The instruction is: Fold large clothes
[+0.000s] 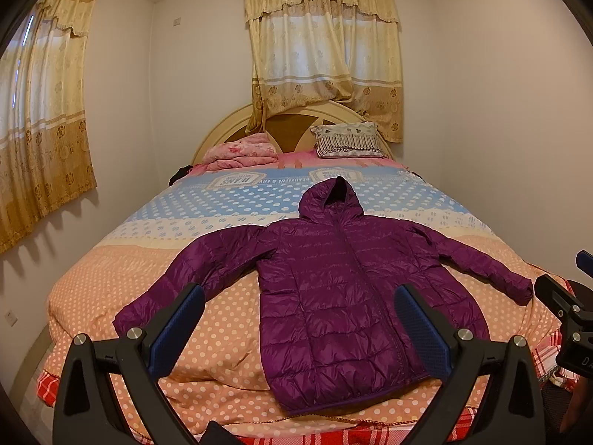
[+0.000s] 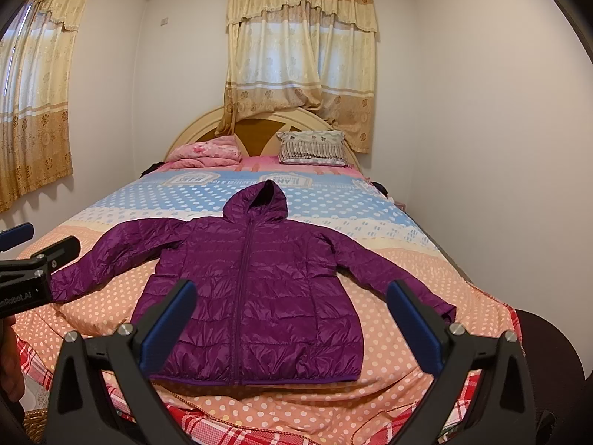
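Purple jacket (image 1: 333,282) flat — both claws (image 1: 300,319) (image 2: 292,315) hovering, spread.

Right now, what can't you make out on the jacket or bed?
- Left wrist view: left gripper fingers cover the purple jacket left cuff and part of its hem.
- Right wrist view: right gripper finger hides the right cuff.
- Both views: jacket's underside hidden; bed foot edge cut off.
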A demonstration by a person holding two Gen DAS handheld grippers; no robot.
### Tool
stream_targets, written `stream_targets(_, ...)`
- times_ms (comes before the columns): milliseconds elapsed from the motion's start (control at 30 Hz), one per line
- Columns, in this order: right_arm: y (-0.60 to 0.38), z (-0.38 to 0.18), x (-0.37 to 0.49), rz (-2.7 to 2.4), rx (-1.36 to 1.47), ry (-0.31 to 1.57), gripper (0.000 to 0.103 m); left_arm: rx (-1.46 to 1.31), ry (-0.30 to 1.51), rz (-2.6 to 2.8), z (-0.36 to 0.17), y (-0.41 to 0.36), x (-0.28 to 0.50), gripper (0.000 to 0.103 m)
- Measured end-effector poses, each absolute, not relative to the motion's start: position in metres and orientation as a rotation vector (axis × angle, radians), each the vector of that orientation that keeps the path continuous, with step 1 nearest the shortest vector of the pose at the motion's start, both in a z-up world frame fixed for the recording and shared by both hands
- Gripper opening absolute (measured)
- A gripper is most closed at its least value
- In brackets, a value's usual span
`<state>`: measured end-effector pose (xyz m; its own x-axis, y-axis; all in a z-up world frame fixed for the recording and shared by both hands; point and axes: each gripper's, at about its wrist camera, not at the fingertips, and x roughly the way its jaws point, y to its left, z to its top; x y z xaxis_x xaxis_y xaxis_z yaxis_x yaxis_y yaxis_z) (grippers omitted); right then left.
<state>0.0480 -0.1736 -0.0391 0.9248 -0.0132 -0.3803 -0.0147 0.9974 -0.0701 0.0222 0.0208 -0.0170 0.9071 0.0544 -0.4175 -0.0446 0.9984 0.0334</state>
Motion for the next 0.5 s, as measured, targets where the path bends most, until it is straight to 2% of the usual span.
stream_targets(500, -0.179, -0.062, 0.065, 0.003, -0.059, 0.443, 0.103, 0.043, 0.476, 0.075, -0.036, 0.02, 0.042, 0.102)
